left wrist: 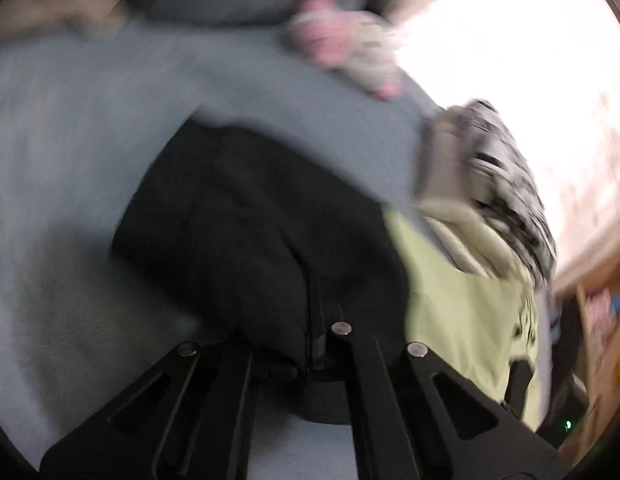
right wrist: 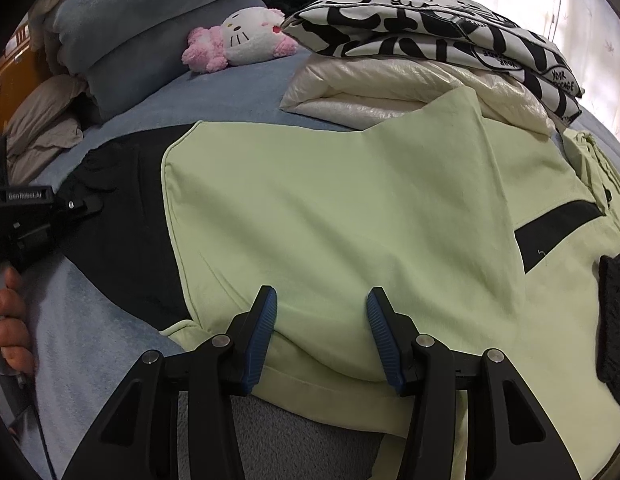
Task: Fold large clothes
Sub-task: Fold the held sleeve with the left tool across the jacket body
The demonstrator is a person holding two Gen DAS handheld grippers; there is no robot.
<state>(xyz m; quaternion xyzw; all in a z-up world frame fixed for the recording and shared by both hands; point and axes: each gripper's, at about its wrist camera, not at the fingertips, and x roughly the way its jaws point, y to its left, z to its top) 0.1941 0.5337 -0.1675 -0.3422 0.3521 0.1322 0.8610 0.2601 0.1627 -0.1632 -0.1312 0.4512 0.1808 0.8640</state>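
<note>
Blue-padded fingers [right wrist: 265, 340] of the right claw [right wrist: 322, 336] are standing spread over the near hem of the pale green jacket [right wrist: 330, 208], one pad on each side of a soft ridge of green cloth that is bulging up between them; whether the pads are pressing on it cannot be told. Beyond the right claw, the jacket is lying flat on the blue-grey bed cover [right wrist: 69, 320], filling most of the right wrist view, with a black pocket strip [right wrist: 558, 232] toward its right side. To the jacket's left, its black sleeve panel [right wrist: 121, 216] is spreading out, and the left claw [right wrist: 95, 205] is pressed together on the outer edge of that black cloth (a hand [right wrist: 7, 320] is gripping the handle below it). From the left wrist view, the same black fabric [left wrist: 249, 232] is bunching up right over the closed fingers, hiding their tips, and everything there is smeared by blur.

Behind the jacket, a folded cream puffer coat [right wrist: 390, 92] is touching its far edge, and a black-and-white lettered garment [right wrist: 450, 36] is resting on top of the coat. Farther back and to the jacket's left, a pink and white plush toy [right wrist: 245, 40] is lying on the bed cover, just beside a stack of folded blue-grey blankets [right wrist: 129, 28]. Beige bedding [right wrist: 41, 132] is crumpling at the jacket's far left.
</note>
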